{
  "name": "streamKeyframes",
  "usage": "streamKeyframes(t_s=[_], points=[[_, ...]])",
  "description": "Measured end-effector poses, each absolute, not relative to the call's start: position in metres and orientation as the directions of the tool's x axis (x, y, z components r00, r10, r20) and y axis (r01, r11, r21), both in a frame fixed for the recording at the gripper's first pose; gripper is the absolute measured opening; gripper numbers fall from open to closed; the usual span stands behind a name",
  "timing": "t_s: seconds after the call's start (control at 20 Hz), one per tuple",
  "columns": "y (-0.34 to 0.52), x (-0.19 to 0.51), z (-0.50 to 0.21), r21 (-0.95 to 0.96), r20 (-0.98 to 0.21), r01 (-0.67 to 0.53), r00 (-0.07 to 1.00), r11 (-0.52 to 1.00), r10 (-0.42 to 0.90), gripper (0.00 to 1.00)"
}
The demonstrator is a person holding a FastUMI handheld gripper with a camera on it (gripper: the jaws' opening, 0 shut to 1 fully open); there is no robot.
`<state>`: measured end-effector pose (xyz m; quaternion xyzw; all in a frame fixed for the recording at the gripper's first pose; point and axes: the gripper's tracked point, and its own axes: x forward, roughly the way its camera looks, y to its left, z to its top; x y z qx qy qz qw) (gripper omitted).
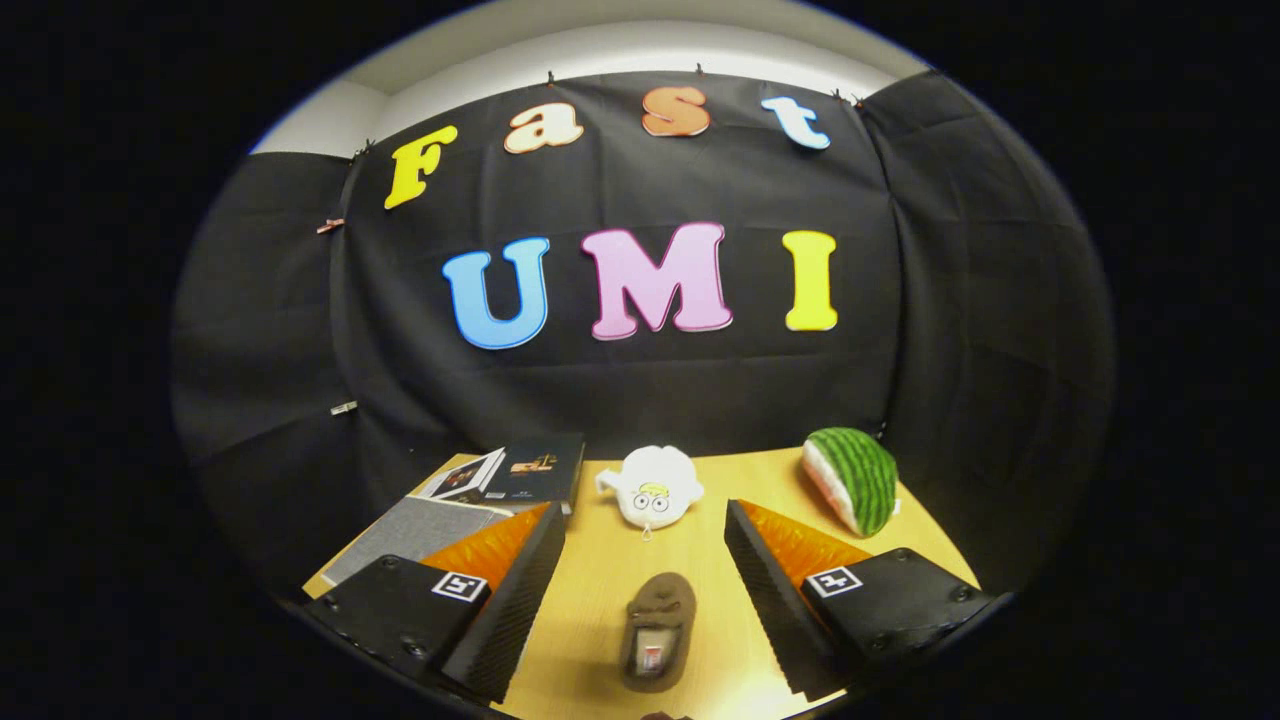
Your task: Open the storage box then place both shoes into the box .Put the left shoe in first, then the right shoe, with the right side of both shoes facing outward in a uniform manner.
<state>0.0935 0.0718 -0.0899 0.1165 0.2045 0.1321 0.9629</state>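
A brown shoe (657,632) lies on the wooden table (600,580), lengthwise between my two fingers, its opening facing up. My gripper (645,600) hovers above it, open wide, with the left finger (515,590) and the right finger (770,590) well apart from the shoe. The tip of another brown thing (662,715) peeks in just below the shoe; I cannot tell what it is. A grey fabric storage box (415,535) lies flat behind the left finger.
A white plush toy (650,487) sits beyond the shoe at the back of the table. A watermelon-slice plush (855,478) rests at the back right. A dark book (535,470) and an open booklet (462,475) lie at the back left, past the grey box.
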Motion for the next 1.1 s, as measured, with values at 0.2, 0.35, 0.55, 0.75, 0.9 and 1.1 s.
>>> streamKeyframes(t_s=[0.2, 0.35, 0.55, 0.75, 0.9, 1.1], points=[[0.113, 0.088, -0.114, 0.478, -0.429, -0.264, 0.761, 0.837, 0.486, 0.98], [0.144, 0.075, -0.131, 0.632, -0.453, -0.253, 0.646, 0.732, 0.614, 0.98], [0.190, 0.059, -0.152, 0.765, -0.459, -0.191, 0.507, 0.615, 0.730, 0.98], [0.216, 0.033, -0.173, 0.824, -0.462, -0.148, 0.383, 0.547, 0.800, 0.98], [0.243, 0.022, -0.187, 0.858, -0.467, -0.072, 0.303, 0.509, 0.831, 0.98], [0.266, 0.017, -0.205, 0.887, -0.446, -0.004, 0.242, 0.461, 0.861, 0.98]])
